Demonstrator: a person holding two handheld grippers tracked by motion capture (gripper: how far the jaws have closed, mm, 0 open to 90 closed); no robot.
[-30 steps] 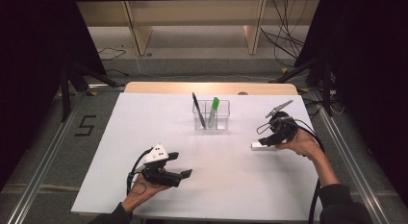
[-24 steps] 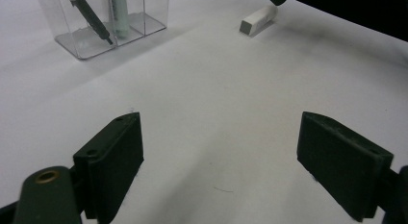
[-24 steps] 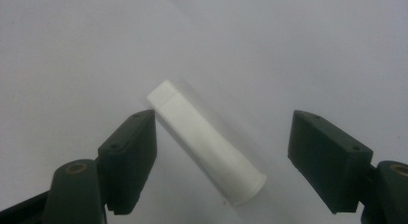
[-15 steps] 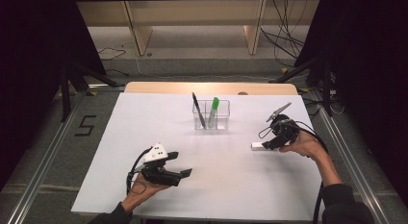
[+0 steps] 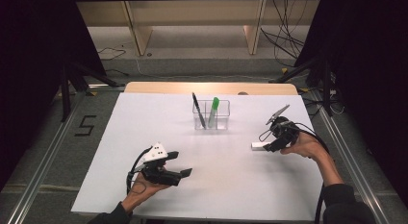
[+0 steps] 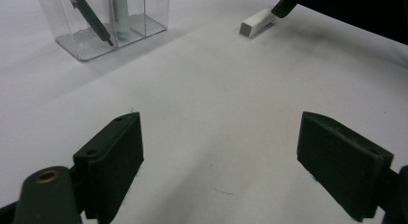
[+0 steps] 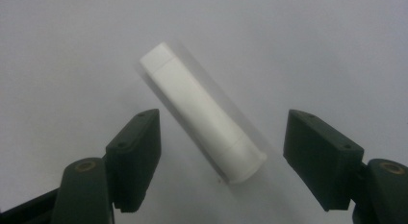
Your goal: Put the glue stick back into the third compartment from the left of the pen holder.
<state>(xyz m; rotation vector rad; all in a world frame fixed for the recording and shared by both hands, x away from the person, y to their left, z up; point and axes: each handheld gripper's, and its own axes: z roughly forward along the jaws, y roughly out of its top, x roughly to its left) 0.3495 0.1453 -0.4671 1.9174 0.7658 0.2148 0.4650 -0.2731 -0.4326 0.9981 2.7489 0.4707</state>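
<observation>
A white capped tube (image 7: 202, 113) lies flat on the white table (image 5: 144, 137) at the right. My right gripper (image 7: 221, 152) points down over it with a jaw on either side of the tube's near end. The jaws have just been closing, but neither pad touches the tube, so the gripper is open. From above, the tube (image 5: 258, 145) sticks out to the left of the right gripper (image 5: 268, 146). My left gripper (image 5: 180, 164) rests low near the front left, open with bare table between its fingers (image 6: 115, 156).
A clear divided holder (image 5: 224, 113) stands at the table's middle back with a black pen (image 5: 198, 111) and a green marker (image 5: 213, 110) upright in it. The left gripper view has the holder (image 6: 154, 12) at upper left and the tube (image 6: 257, 23) at upper right.
</observation>
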